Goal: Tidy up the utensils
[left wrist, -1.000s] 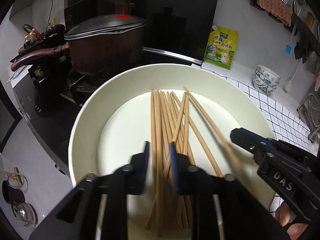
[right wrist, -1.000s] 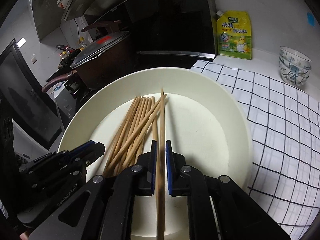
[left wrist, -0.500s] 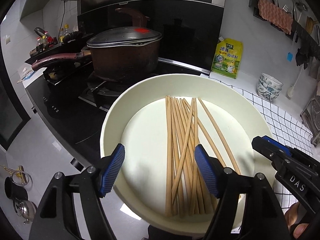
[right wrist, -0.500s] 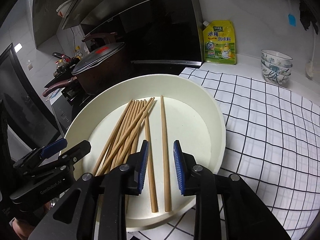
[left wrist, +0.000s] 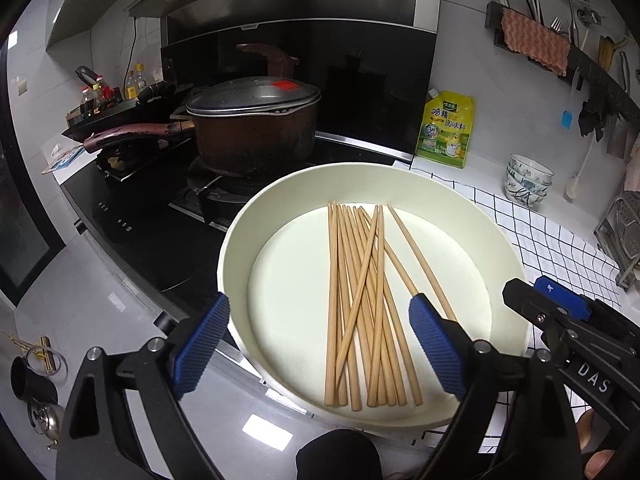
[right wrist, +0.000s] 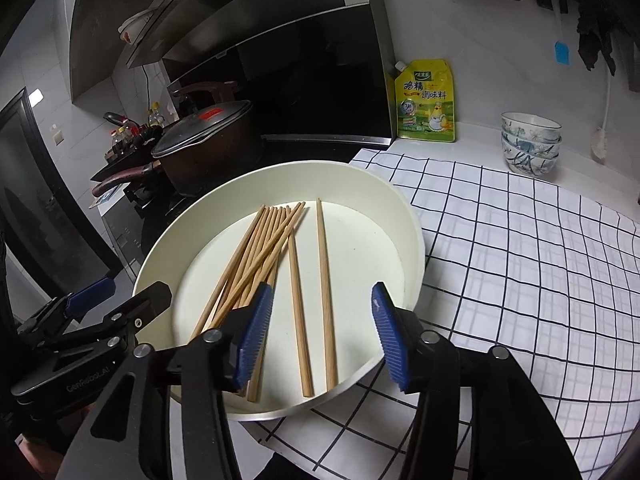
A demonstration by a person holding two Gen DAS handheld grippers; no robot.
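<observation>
above the dish (left wrist: 496, 248) rim, both grippers opening, empty, clear of the chopsticks (left wrist: 360, 300)

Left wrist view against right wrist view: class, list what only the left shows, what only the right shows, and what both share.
Only the left wrist view: the kettle on the floor, the fork on the wall rack, and the rack at the far right.

Only the right wrist view: the cloth's full spread.

Both: the chopsticks in the basin, the pot, the pouch, the bowls, and both grippers, left and right, opening with nothing between their jaws.
</observation>
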